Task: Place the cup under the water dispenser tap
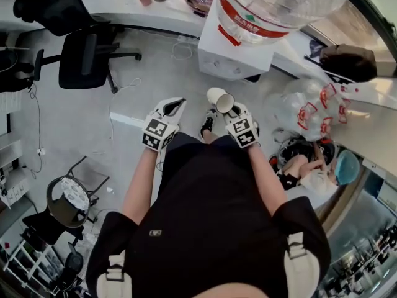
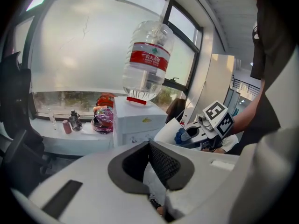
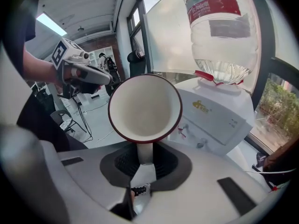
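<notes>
My right gripper is shut on the handle of a white cup with a red rim, held on its side in the air. In the right gripper view the cup's open mouth faces the camera, above the right gripper. The white water dispenser with its taps stands to the right of it, under a big clear bottle. The dispenser is ahead of both hands. My left gripper is beside the right, shut and empty; the left gripper's pads meet.
A black office chair stands at the left and a round stool lower left. A plastic bag with red print lies to the right of the dispenser. Small bottles and a colourful bag sit on the window ledge.
</notes>
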The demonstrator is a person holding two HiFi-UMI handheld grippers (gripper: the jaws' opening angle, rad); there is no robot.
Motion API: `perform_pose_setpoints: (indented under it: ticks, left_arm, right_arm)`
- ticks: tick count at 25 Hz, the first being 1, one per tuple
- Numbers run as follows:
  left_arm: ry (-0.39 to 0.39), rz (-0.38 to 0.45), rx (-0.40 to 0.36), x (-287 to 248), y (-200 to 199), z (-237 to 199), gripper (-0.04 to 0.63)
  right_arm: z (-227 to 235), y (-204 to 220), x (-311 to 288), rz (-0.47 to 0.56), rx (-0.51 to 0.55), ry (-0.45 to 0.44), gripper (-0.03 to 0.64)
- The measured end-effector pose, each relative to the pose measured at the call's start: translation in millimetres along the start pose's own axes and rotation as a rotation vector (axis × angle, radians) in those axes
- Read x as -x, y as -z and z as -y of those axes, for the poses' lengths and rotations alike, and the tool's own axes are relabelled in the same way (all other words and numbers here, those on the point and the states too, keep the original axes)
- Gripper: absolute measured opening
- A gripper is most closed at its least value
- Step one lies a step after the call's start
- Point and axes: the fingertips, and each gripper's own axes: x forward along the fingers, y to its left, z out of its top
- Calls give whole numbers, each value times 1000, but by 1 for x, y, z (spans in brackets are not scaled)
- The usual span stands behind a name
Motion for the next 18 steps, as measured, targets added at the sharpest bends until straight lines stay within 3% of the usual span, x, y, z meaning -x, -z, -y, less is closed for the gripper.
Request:
perform_pose_setpoints:
  ticks: [8, 18]
  left_arm:
    - [-67, -11, 36, 12, 12, 13, 0]
    - [-120, 23, 83, 20, 12, -14, 0]
  right_arm:
    - [10, 27, -14, -42, 24, -64, 35]
    - [17, 46, -44, -148, 57, -88, 35]
